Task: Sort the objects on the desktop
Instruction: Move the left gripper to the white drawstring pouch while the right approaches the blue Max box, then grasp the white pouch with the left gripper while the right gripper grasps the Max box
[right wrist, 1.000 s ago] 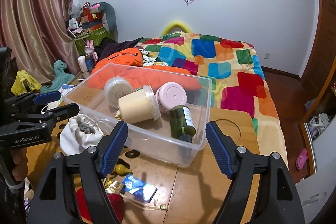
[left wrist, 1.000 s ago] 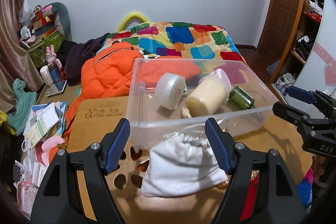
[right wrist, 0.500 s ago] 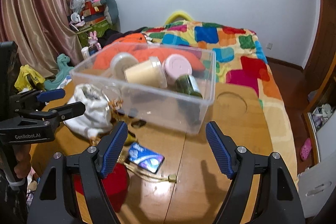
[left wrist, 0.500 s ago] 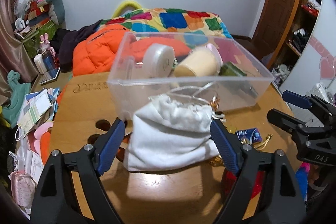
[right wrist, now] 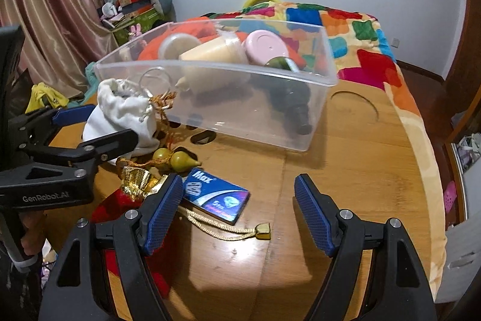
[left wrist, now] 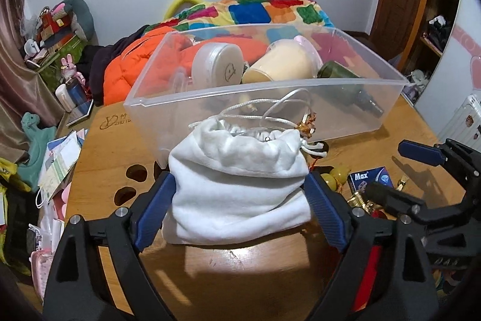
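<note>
A white drawstring pouch (left wrist: 237, 188) lies on the wooden table in front of a clear plastic bin (left wrist: 300, 98). My left gripper (left wrist: 240, 209) is open, its fingers on either side of the pouch. The pouch also shows in the right wrist view (right wrist: 123, 116). The bin (right wrist: 246, 113) holds a white jar, a cream cup (left wrist: 279, 69), a pink lid and a dark green bottle (right wrist: 288, 101). My right gripper (right wrist: 237, 212) is open and empty above the table, just right of a blue Max box (right wrist: 216, 194). Small green gourds (right wrist: 171, 160) and a gold cord lie near it.
A red pouch with gold trim (right wrist: 126, 200) lies at the table's front left. The table (right wrist: 360, 170) has round cut-outs. A bed with a patchwork quilt (right wrist: 354, 29) and an orange jacket (left wrist: 135, 62) lies behind. Clutter lies on the floor at left.
Both grippers have dropped lower and moved forward. The left gripper's fingers now flank the white pouch. The right gripper has come down near the blue box.
</note>
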The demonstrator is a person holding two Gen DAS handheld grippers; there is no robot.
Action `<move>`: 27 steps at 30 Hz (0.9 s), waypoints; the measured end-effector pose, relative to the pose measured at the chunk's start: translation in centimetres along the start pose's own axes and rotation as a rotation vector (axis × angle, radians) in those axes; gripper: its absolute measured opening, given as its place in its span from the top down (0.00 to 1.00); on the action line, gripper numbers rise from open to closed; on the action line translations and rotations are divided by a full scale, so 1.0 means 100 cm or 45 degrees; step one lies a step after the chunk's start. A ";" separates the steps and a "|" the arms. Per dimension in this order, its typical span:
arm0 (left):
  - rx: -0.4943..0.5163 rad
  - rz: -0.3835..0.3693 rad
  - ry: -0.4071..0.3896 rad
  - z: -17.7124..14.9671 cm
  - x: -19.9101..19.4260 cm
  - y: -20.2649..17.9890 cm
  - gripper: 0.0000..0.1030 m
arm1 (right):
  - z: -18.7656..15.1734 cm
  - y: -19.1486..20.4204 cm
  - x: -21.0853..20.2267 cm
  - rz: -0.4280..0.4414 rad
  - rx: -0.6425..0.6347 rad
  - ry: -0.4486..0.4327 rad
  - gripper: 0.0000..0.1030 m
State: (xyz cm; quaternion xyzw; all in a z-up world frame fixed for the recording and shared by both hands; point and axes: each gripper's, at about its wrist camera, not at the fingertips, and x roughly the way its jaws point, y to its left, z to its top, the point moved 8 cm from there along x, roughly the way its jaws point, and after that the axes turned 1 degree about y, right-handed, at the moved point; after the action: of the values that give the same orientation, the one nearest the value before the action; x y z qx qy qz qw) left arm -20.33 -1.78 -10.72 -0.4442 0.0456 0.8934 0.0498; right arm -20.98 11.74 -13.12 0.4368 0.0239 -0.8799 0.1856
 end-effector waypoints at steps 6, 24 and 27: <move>-0.076 -0.066 0.024 0.005 -0.002 0.005 0.13 | -0.003 0.006 0.007 0.011 0.003 0.025 0.29; -0.012 0.079 0.110 -0.008 0.019 0.004 0.13 | -0.007 -0.003 0.007 -0.021 0.016 -0.015 0.41; -0.040 0.055 0.122 -0.007 0.020 0.006 0.13 | -0.006 -0.004 0.007 -0.021 0.018 -0.022 0.43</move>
State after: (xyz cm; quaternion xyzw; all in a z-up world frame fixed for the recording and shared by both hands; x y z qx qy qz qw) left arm -21.03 -2.41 -12.68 -0.4862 0.0436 0.8725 0.0213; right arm -21.04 12.01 -14.09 0.4302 0.0196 -0.8853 0.1756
